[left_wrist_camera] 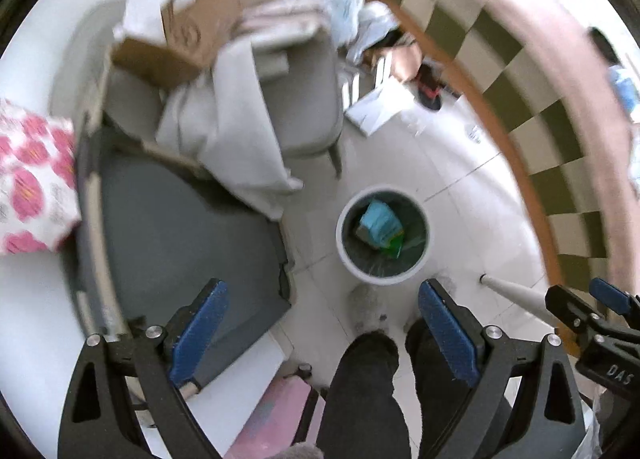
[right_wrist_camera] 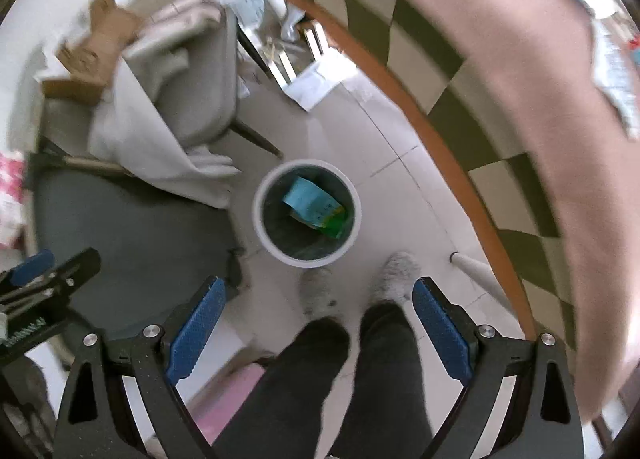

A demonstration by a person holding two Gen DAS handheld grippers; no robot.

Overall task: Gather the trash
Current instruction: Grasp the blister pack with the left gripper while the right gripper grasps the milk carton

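Left wrist view: left gripper (left_wrist_camera: 323,323) w/ fingers spread wide, nothing between them, above a white bin (left_wrist_camera: 383,234) on the tiled floor; blue-green packet (left_wrist_camera: 380,228) lies inside. Right wrist view: right gripper (right_wrist_camera: 319,319) likewise spread & empty, over the person's socked feet (right_wrist_camera: 394,277), bin just beyond.

The letters "DAS" stand in pale print on the black body of the right gripper (left_wrist_camera: 612,309), seen at the edge of the left wrist view. The cardboard box (left_wrist_camera: 188,35) carries a round printed mark, too blurred to read.
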